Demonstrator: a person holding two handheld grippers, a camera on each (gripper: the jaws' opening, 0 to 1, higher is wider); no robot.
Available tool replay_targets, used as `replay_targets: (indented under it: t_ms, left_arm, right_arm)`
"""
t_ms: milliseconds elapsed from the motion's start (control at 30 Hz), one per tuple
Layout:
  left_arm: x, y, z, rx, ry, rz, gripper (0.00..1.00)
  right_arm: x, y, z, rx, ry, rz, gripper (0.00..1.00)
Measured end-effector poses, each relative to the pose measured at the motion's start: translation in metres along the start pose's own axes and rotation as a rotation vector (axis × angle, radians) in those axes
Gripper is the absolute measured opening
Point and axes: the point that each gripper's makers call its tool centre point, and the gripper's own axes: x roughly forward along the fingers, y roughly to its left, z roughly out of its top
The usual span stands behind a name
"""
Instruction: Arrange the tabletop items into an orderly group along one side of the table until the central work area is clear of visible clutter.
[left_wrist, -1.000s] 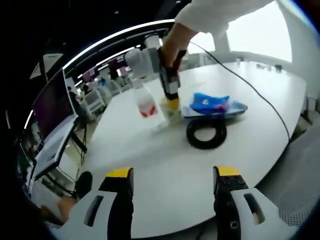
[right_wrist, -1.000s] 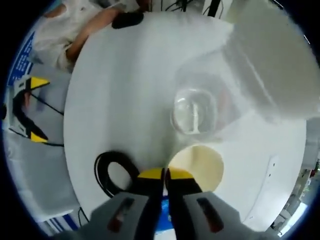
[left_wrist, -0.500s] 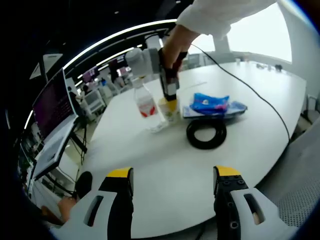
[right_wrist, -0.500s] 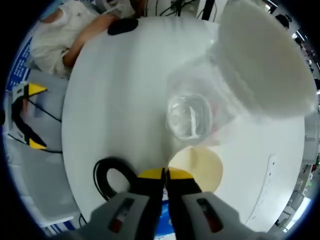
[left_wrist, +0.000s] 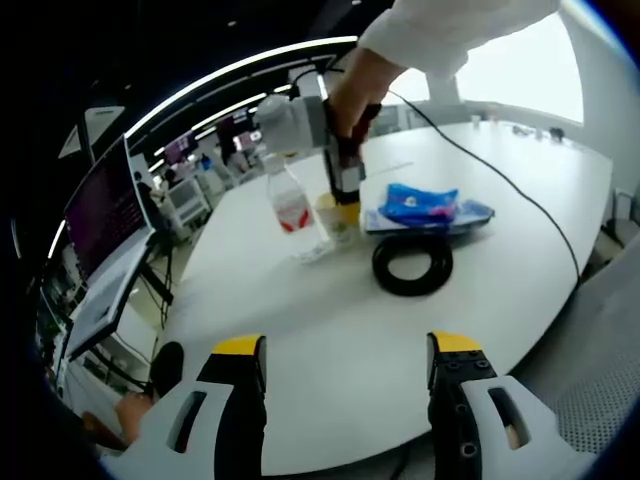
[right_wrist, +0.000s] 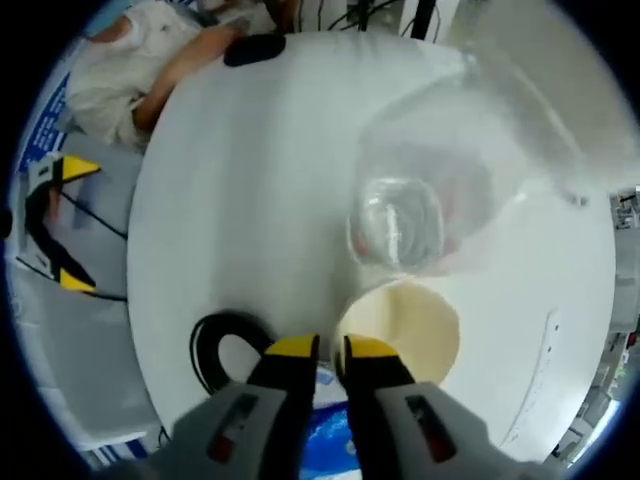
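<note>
my left gripper (left_wrist: 346, 350) hovered over the near edge of the white tabletop (left_wrist: 330, 320), jaws wide apart, holding nothing. far across the tabletop stood a clear bottle (left_wrist: 291, 208) with a red label, upright, with a cream cup (left_wrist: 334, 218) just beside it on its right. next came a black ring (left_wrist: 412, 265) lying flat, and behind it a blue packet (left_wrist: 420, 206) on a flat dark thing i couldn't make out. my right gripper (left_wrist: 344, 187) hung above the cup, held by my hand (left_wrist: 350, 85) in a white sleeve. in the right gripper view my right gripper (right_wrist: 331, 348) sat jaws slightly apart, a small gap between the yellow tips, nothing between them, right over the cup (right_wrist: 405, 325) rim. the bottle (right_wrist: 398, 228) loomed blurred just beyond the cup. the black ring (right_wrist: 225, 345) lay to the left of the jaws, blue packet (right_wrist: 330, 445) below them.
</note>
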Motion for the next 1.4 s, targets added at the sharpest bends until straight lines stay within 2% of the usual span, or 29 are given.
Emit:
replay_targets:
  t_ms: [300,467,567,800,867,1100,1400]
  left_arm:
    - [0.001,-0.001,-0.001,0.000,0.007,-0.001,0.61]
    - [0.002,0.000,-0.003,0.003,0.013,0.000,0.61]
    - [0.002,-0.001,-0.003,0.003,0.014,-0.002,0.62]
    - [0.002,-0.001,-0.004,0.006,0.019,-0.002,0.62]
    - [0.002,-0.002,-0.005,0.008,0.022,-0.003,0.62]
    - [0.002,-0.002,-0.005,0.011,0.025,-0.002,0.62]
    - [0.001,-0.002,-0.006,0.019,0.030,0.000,0.64]
  right_arm:
    - [-0.015,-0.003,0.005,-0.033,-0.087,-0.055,0.23]
    - [-0.032,-0.005,0.011,-0.028,-0.174,-0.078,0.25]
    - [-0.040,-0.009,0.012,0.009,-0.234,-0.088,0.26]
    - [-0.062,-0.006,-0.002,0.022,-0.290,-0.152,0.38]
    - [-0.068,0.000,-0.006,0.035,-0.302,-0.161,0.42]
    - [-0.081,-0.001,-0.030,0.113,-0.351,-0.185,0.48]
    - [-0.095,0.001,-0.066,0.209,-0.398,-0.215,0.49]
